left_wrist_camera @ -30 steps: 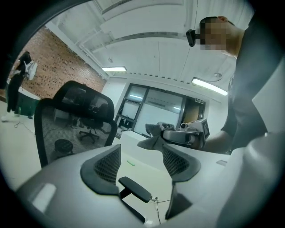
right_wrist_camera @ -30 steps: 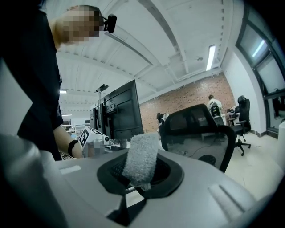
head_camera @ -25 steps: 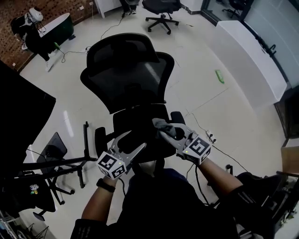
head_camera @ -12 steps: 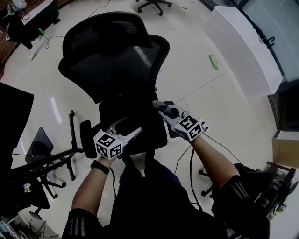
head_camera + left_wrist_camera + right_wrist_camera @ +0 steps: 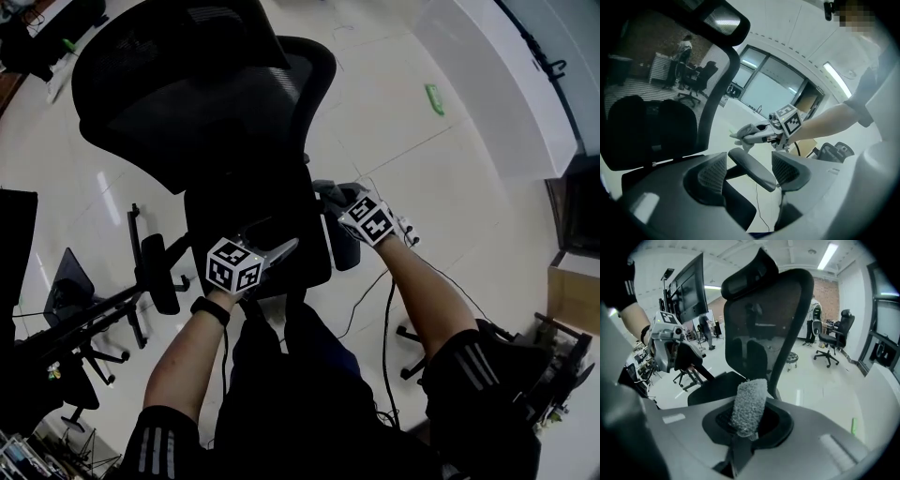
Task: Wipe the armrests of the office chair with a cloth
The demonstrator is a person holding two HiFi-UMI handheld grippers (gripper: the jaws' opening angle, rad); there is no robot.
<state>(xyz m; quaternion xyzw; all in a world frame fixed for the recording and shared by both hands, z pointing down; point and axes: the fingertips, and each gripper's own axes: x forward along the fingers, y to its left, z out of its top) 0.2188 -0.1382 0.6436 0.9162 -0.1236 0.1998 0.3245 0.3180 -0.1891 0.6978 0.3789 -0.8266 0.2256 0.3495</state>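
Head view shows the right gripper [image 5: 339, 208] clamped on a grey cloth [image 5: 750, 404] just over the office chair [image 5: 206, 94] armrest [image 5: 345, 251] on the person's right, seemingly poised to wipe it, while the left gripper [image 5: 272, 242], jaws apart and empty, hangs above the seat edge.

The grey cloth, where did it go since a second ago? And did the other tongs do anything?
The right tongs carried the cloth sideways, off the middle of the seat and out over the armrest on the person's right, where it now hangs just above the pad. They kept it gripped the whole time. The left tongs stayed open and empty over the seat's front.
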